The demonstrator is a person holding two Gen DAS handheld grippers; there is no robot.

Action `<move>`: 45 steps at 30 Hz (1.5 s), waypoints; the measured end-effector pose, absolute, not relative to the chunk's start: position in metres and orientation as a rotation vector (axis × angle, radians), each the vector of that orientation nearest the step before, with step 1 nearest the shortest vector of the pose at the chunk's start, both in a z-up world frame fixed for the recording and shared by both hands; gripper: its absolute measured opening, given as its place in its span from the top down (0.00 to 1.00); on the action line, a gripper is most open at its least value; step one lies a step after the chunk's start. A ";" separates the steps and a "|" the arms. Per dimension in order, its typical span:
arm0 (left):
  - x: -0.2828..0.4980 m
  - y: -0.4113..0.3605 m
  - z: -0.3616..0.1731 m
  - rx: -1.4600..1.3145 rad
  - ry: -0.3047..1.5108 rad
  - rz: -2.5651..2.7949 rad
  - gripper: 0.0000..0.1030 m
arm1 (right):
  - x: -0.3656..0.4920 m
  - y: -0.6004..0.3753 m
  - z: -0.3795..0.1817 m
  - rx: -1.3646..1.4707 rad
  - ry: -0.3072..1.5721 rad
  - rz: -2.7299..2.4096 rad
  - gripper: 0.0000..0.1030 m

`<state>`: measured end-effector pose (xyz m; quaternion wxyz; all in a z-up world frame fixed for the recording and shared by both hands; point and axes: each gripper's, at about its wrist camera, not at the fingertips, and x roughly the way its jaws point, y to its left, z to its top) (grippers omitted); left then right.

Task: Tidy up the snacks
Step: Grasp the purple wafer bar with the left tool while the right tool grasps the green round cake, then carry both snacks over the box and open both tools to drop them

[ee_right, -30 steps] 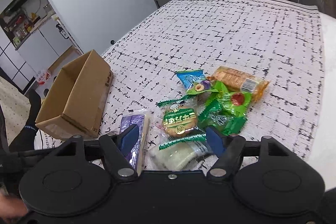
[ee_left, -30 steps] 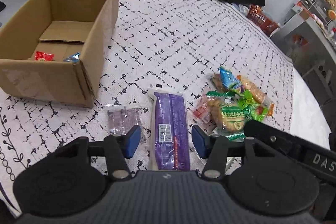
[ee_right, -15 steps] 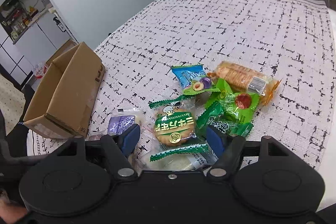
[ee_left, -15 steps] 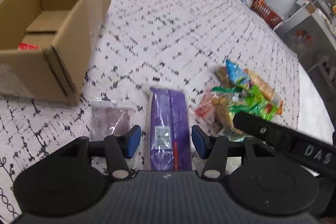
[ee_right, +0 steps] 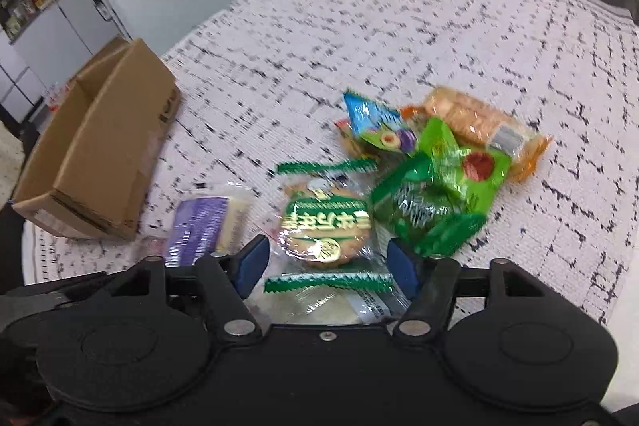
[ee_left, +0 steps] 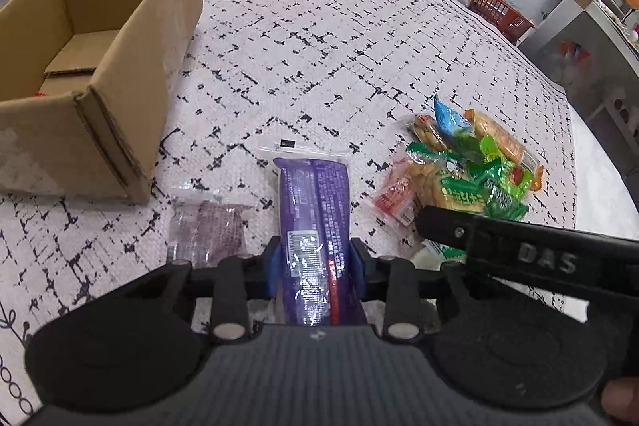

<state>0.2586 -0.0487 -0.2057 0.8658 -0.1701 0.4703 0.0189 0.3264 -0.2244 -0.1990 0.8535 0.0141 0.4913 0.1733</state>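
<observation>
My left gripper [ee_left: 315, 264] is shut on the near end of a long purple snack packet [ee_left: 313, 202] that lies on the patterned cloth. The packet also shows in the right wrist view [ee_right: 197, 226]. My right gripper [ee_right: 327, 264] is open, its blue pads on either side of a round cookie in a green-edged clear wrapper [ee_right: 325, 226]. A pile of snacks [ee_right: 439, 170] lies just beyond it; the pile shows in the left wrist view [ee_left: 475, 170]. An open cardboard box [ee_left: 92, 54] stands at the left.
A small clear packet with dark contents [ee_left: 207, 230] lies left of the purple packet. A small red item [ee_left: 38, 93] shows inside the box. An orange basket [ee_left: 499, 12] and dark clothing sit at the far edge. Shelving stands at the right.
My left gripper has moved forward and closed on the purple packet. My right gripper has dropped closer to the round cookie, still open.
</observation>
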 end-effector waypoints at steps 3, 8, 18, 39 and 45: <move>0.255 -0.047 -0.204 -0.363 0.976 0.030 0.68 | 0.326 -0.223 -0.199 0.018 1.035 0.356 0.41; 0.250 -0.045 -0.195 -0.359 0.947 0.021 0.68 | 0.321 -0.221 -0.192 -0.004 1.013 0.357 0.56; 0.239 -0.033 -0.167 -0.395 0.871 -0.001 0.68 | 0.299 -0.221 -0.166 -0.013 0.973 0.335 0.57; 0.213 0.002 -0.098 -0.442 0.684 0.006 0.68 | 0.272 -0.188 -0.088 -0.023 0.779 0.359 0.57; 0.206 0.017 -0.086 -0.443 0.640 0.033 0.68 | 0.266 -0.170 -0.075 -0.033 0.738 0.386 0.57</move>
